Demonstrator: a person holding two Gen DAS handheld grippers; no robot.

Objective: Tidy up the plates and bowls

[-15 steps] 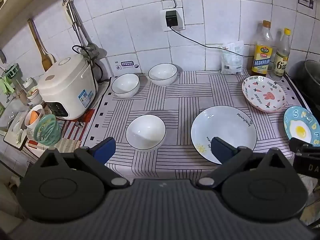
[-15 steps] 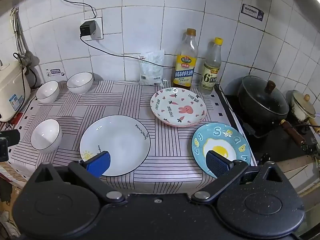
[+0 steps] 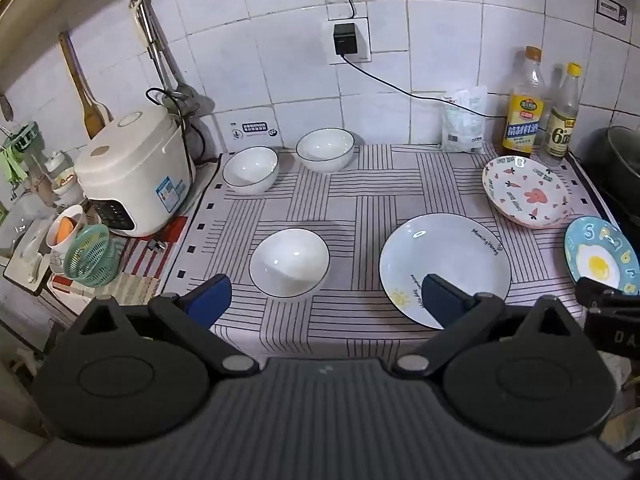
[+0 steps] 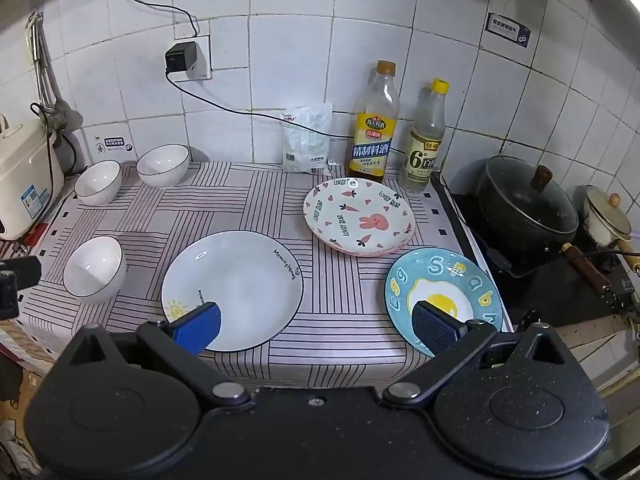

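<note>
The left gripper (image 3: 326,300) hung above the near edge of the tabletop (image 3: 360,184) with its blue fingers (image 3: 208,300) spread wide and nothing between them; the right gripper (image 4: 316,322) hung likewise over the near edge, its fingers (image 4: 434,326) also wide apart and empty. Just ahead of the left gripper, between the lines of its two fingers and nearer the left one, sat the near white bowl (image 3: 289,262), upright on the striped cloth (image 3: 360,320). To its right lay the large white plate (image 3: 444,268), whose near rim was overlapped in view by the left gripper's right finger, though whether they touched could not be told. In the right wrist view the same large white plate lay ahead of the right gripper's left finger, and the blue egg plate (image 4: 442,296) lay ahead of its right finger at the tabletop's right front corner; contact could not be judged there either. Behind the egg plate, just apart from it, rested the pink rabbit plate (image 4: 360,216). Two more white bowls stood side by side at the back left: the left rear bowl (image 3: 251,169) and the right rear bowl (image 3: 325,149), well apart from both grippers. A rice cooker (image 3: 134,176) stood left of the cloth, two bottles (image 4: 374,124) stood against the tiled wall behind the rabbit plate, and a dark lidded pot (image 4: 528,204) sat on the stove to the right
</note>
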